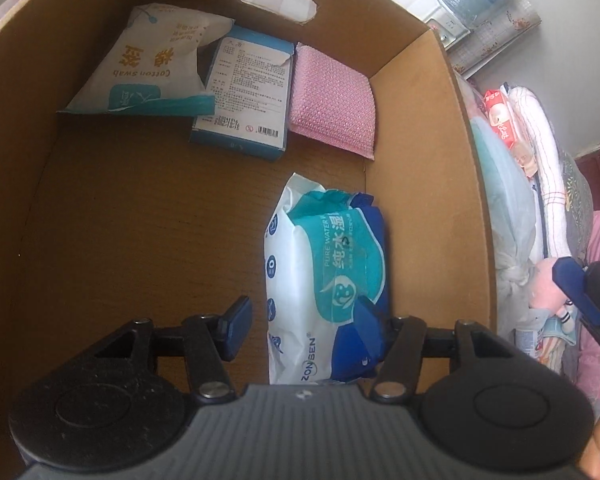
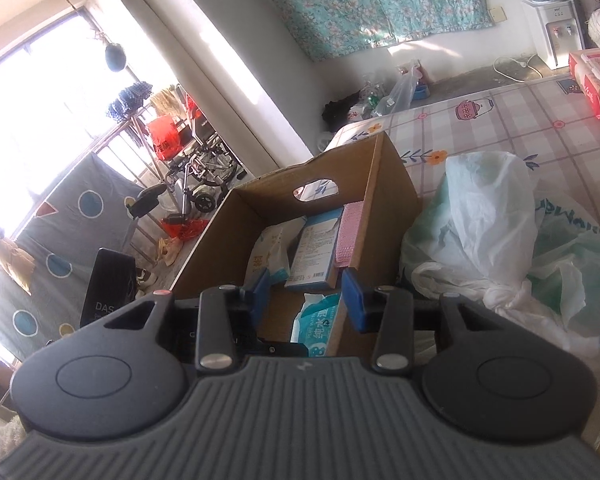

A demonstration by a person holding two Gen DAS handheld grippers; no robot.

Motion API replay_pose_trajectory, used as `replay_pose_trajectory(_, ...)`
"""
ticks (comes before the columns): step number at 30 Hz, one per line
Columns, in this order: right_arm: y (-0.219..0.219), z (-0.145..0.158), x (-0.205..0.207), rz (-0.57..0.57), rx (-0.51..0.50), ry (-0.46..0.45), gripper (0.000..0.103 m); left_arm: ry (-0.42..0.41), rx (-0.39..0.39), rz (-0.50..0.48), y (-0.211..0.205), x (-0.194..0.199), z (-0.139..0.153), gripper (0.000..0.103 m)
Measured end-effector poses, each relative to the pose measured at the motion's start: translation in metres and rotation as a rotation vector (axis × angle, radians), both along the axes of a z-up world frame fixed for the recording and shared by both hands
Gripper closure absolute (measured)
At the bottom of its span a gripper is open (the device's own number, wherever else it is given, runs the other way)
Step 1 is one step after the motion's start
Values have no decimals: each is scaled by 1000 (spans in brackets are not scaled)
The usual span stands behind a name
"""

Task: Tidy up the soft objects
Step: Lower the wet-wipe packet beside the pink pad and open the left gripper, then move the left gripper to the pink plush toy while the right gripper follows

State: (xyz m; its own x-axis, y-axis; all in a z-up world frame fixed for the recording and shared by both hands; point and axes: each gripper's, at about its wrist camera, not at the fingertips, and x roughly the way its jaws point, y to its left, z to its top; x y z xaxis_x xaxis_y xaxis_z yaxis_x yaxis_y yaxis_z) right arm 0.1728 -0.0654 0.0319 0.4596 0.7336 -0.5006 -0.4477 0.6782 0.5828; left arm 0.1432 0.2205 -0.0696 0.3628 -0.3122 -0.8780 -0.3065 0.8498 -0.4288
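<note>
A cardboard box (image 1: pixel 100 220) holds a cotton swab bag (image 1: pixel 148 68), a blue and white carton (image 1: pixel 244 96), a pink sponge cloth (image 1: pixel 332 100) and a wet wipes pack (image 1: pixel 328 280). My left gripper (image 1: pixel 304 320) is open inside the box, its jaws wide on either side of the wipes pack, which rests on the box floor against the right wall. My right gripper (image 2: pixel 306 296) is open and empty, above the near end of the box (image 2: pixel 392 200). The wipes pack (image 2: pixel 316 320) shows between its fingers, lower down.
The box stands on a checked tablecloth (image 2: pixel 500 112). White and green plastic bags (image 2: pixel 500 240) lie right of the box. A red tissue pack (image 2: pixel 596 76) sits at the far right. Folded cloths and a pink soft toy (image 1: pixel 548 284) lie beyond the box's right wall.
</note>
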Motion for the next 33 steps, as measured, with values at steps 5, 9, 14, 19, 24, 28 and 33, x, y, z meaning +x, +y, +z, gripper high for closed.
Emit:
replay_pose_trajectory(5, -17, -10, 5, -33, 22, 27, 63, 22, 41, -38, -14, 9, -8, 56)
replay_pose_trajectory(9, -22, -17, 9, -51, 24, 44, 63, -11, 124, -47, -28, 14, -1, 59)
replay_pose_trajectory(14, -28, -26, 14, -68, 39, 71, 63, -15, 123, 4, -27, 22, 0, 59)
replay_pose_trajectory(19, -31, -35, 14, -80, 48, 96, 63, -24, 128, 40, -25, 33, 1, 58)
replay_pose_trajectory(24, -33, -42, 8, -85, 53, 116, 62, -20, 125, 72, -26, 40, 1, 56)
replay_pose_trajectory(28, -37, -49, 0, -97, 56, 132, 62, -25, 118, 87, -26, 39, 0, 53)
replay_pose_trajectory(33, -43, -52, -12, -114, 53, 143, 61, -44, 102, 104, -27, 33, 5, 39)
